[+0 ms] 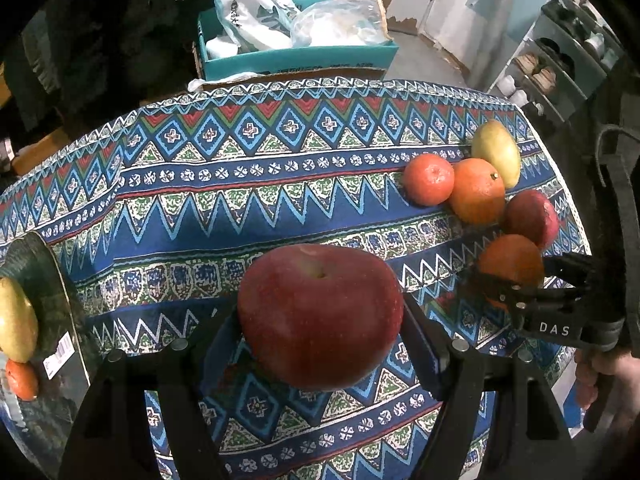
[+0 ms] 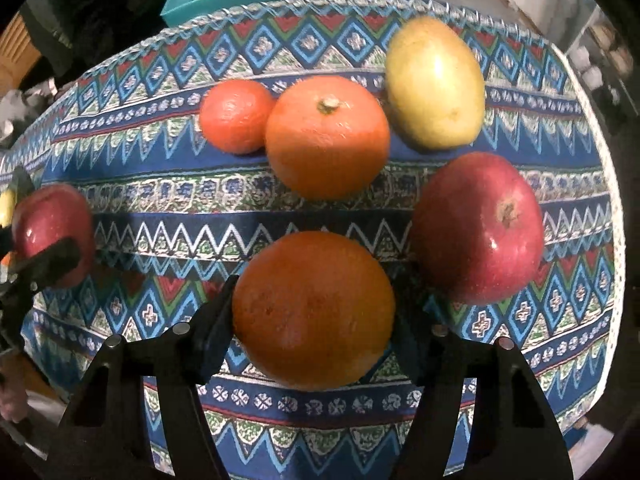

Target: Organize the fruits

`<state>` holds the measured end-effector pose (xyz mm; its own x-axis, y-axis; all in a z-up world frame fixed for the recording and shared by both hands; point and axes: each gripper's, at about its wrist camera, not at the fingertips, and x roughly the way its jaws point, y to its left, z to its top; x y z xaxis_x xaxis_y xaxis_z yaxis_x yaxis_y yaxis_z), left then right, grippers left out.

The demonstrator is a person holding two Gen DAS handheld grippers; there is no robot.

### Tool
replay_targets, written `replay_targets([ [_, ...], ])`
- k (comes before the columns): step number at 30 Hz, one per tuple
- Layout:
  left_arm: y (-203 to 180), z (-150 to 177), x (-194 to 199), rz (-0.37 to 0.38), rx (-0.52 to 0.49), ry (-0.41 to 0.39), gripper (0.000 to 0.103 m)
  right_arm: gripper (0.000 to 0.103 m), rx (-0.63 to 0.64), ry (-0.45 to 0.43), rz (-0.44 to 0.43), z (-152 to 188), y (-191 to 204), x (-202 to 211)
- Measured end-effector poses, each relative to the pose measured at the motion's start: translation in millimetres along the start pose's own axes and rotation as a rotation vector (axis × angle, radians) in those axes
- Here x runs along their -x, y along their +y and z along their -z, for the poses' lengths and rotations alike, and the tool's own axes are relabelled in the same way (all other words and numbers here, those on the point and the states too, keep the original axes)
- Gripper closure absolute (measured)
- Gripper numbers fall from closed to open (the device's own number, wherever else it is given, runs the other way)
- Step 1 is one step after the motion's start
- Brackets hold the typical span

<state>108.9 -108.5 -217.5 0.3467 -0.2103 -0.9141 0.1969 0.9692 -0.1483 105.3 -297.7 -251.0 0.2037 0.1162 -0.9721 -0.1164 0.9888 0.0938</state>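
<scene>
Nearest the left camera, a red apple (image 1: 320, 316) sits pinched between the left fingers (image 1: 424, 344), held above the patterned cloth (image 1: 240, 200) covering the desk. Off to the right, the right gripper (image 1: 516, 280) clamps an orange (image 1: 510, 264), which the right wrist view shows filling the gap between its fingers (image 2: 216, 332), each pressed to a side of the orange (image 2: 314, 308). Beyond it on the cloth lie a second apple (image 2: 478, 228), a bigger orange (image 2: 328, 136) touching a small tangerine (image 2: 236, 116), and a yellow-green mango (image 2: 436, 82) just beside the bigger orange. At the left edge of the left view, a dark tray (image 1: 48, 280) holds another mango (image 1: 16, 320) and a small tangerine (image 1: 22, 380). Behind the desk stands a teal box (image 1: 296, 56) stuffed with plastic bags (image 1: 336, 24).
</scene>
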Motion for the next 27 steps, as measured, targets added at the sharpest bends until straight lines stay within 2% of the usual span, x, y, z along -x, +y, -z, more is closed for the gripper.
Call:
replay_targets([
  [9, -1.1, 1.8, 25.6, 0.006, -0.001, -0.043, 0.025, 0.035, 0.033, -0.116, 0.011, -0.8, 21.3, 40.2],
  [18, -2.3, -2.4, 67.4, -0.012, -0.027, -0.125, 0.025, 0.035, 0.042, -0.224, -0.012, -14.1, 19.8, 91.0],
  [27, -2.2, -3.4, 108.2, -0.016, -0.053, -0.203, 0.025, 0.035, 0.067, -0.316, -0.022, -21.6, 36.4, 132.1],
])
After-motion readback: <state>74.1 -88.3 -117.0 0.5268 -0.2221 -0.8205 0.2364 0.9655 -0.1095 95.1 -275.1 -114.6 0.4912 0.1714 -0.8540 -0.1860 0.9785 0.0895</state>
